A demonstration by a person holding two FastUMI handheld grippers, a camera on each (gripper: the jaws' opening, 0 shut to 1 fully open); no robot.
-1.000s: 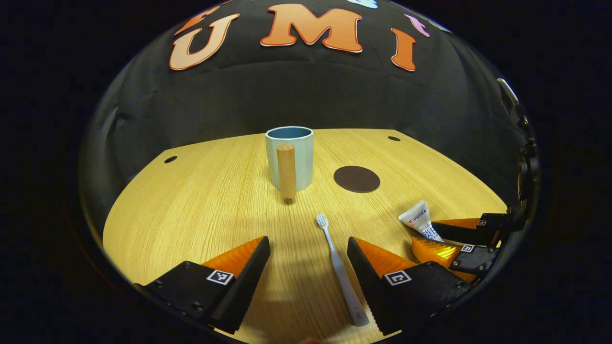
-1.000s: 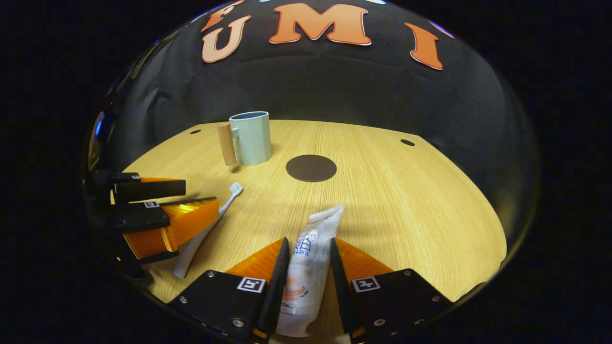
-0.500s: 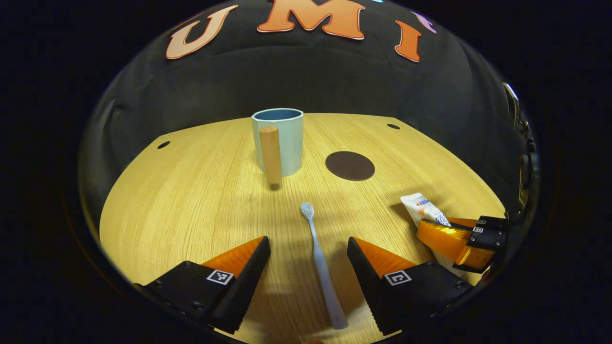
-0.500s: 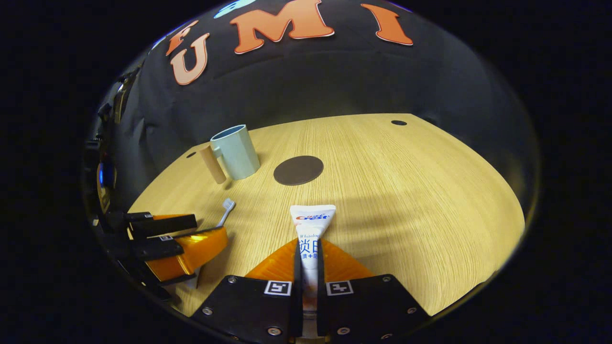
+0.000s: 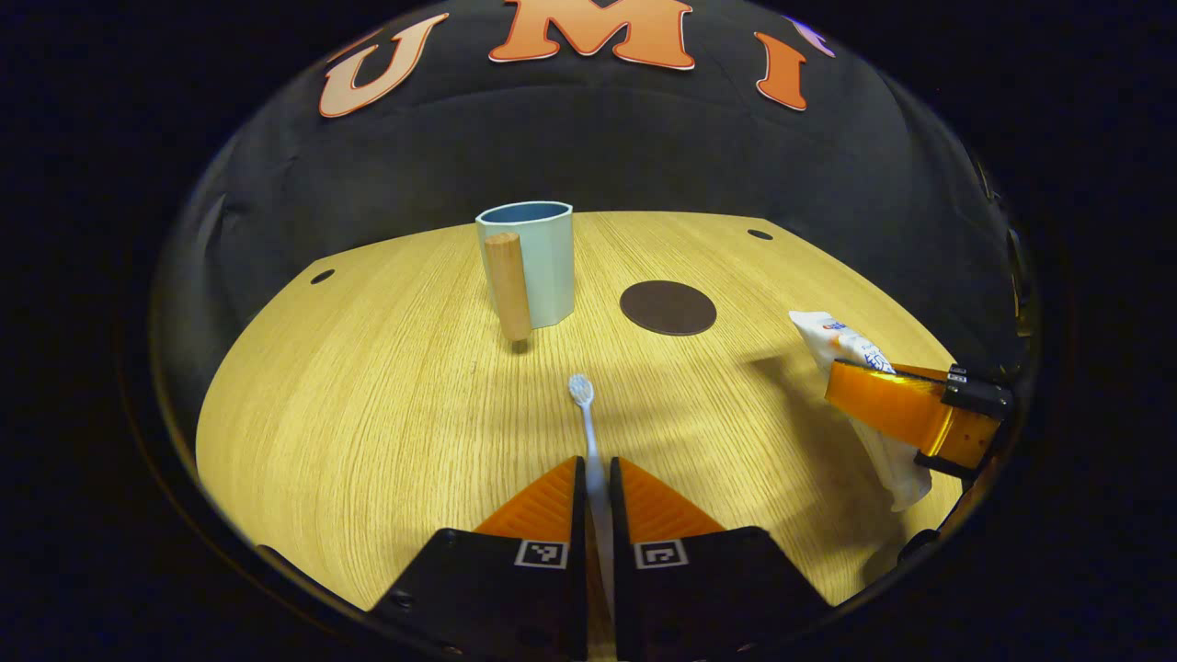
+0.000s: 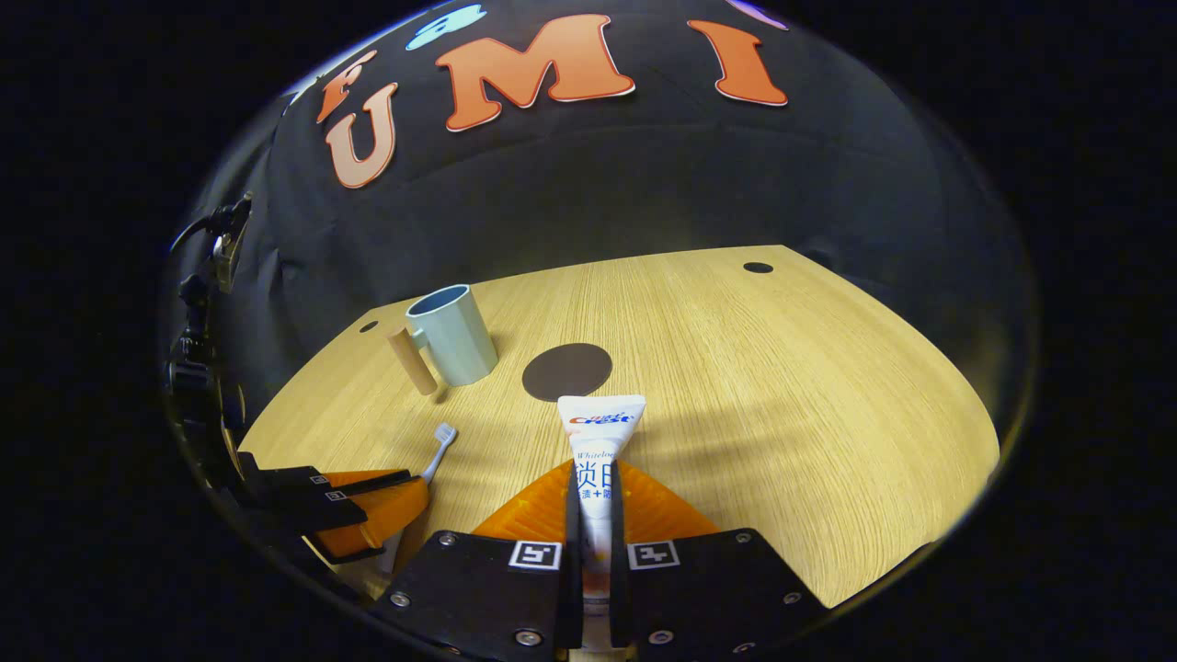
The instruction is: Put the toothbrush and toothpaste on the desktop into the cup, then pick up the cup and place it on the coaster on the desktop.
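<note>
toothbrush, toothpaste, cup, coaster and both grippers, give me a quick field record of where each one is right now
left gripper: jaws shut on the toothbrush
toothbrush: handle between the jaws, bristle end pointing toward the cup
right gripper: jaws shut on the toothpaste
toothpaste: flat crimped end pointing forward; appears lifted off the desktop in the left gripper view
cup: upright on the desktop, wooden handle, nothing visible inside
coaster: dark round, bare, beside the cup
desktop: light wood

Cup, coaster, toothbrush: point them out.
cup (image 5: 542, 267), left gripper view, front wall
coaster (image 5: 668, 307), left gripper view, centre of disc
toothbrush (image 5: 580, 389), left gripper view, bristle head
</note>
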